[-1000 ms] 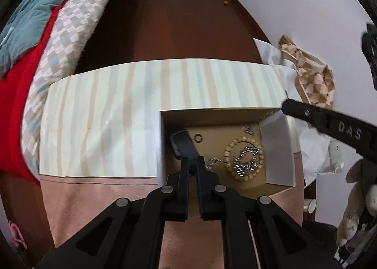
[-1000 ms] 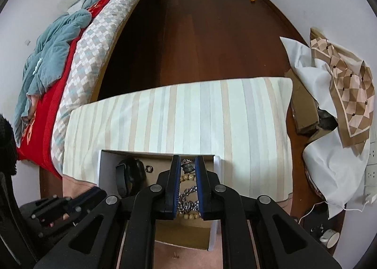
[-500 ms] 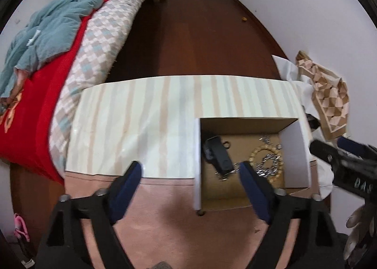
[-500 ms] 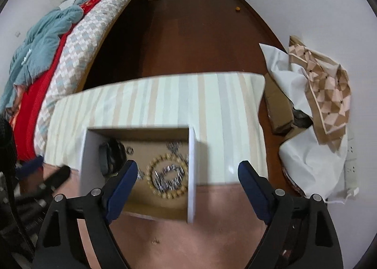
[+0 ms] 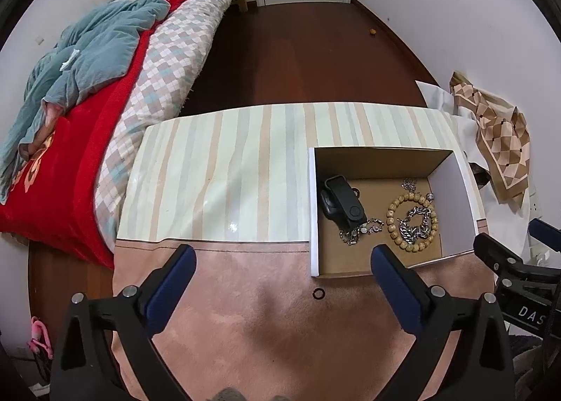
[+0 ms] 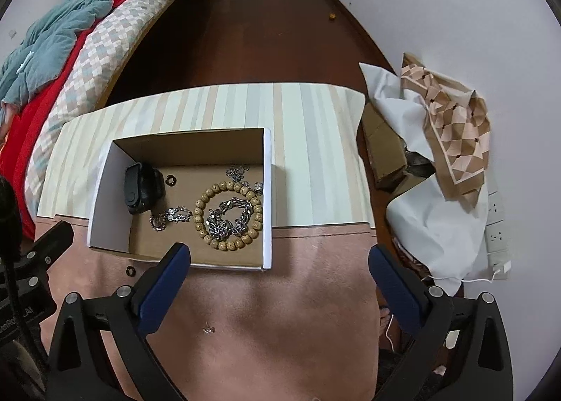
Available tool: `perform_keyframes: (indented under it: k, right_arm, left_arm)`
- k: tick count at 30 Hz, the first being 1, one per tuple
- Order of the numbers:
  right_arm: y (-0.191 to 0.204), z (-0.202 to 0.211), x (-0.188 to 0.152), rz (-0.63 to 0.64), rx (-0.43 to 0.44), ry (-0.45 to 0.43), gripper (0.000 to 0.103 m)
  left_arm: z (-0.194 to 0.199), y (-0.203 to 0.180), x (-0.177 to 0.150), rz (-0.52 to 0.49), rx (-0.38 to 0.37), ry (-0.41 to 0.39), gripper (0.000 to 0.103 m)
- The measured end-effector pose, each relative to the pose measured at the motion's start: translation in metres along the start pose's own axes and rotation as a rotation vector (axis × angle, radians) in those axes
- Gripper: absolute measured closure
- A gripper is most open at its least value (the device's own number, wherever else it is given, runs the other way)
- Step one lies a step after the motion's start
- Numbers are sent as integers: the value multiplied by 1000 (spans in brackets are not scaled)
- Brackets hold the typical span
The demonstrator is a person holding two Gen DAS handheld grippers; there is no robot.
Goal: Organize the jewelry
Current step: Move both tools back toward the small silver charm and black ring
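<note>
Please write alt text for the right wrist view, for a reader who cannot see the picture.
An open cardboard box on a table holds a wooden bead bracelet around a silver chain, a black watch and smaller silver pieces. The right gripper is above the pink cloth near the box, its jaws opening with nothing between them. A small ring lies outside the box.

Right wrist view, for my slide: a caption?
Opening tongs hover empty over a box of bracelets.

Even, soft indoor light – a small glare spot on the striped cloth (image 5: 232, 226) – strong fisheye bending, dark corners.
</note>
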State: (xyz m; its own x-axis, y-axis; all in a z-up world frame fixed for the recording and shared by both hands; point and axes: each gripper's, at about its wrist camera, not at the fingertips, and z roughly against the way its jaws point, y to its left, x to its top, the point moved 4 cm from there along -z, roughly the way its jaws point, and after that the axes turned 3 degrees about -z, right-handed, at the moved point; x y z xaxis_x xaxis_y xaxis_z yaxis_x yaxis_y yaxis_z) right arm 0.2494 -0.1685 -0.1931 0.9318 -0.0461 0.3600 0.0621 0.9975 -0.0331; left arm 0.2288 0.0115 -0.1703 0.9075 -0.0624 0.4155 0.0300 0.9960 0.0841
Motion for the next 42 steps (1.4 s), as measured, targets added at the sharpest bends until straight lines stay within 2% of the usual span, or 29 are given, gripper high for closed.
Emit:
perform_keyframes:
  k: [5, 11, 19, 29, 37, 42]
  right_arm:
    - [-1, 26, -3, -1, -6, -40, 0]
    - [1, 68, -13, 7, -1, -101, 0]
    - [6, 120, -33, 11, 15, -181, 0]
    - [3, 179, -55, 5, 4, -263, 0]
    - [1, 205, -69, 5, -8, -309, 0]
    - [0, 207, -72, 2, 5, -305, 0]
  left_arm:
    - [20, 2, -4, 8, 10, -32, 1]
    - [57, 6, -12, -3, 38, -116, 1]
    - [108, 15, -26, 14, 30, -196, 1]
    - [151, 15, -44, 18, 13, -250, 1]
    - [175, 19, -56, 53, 18, -291, 1]
    - [176, 20, -62, 61, 34, -296, 1]
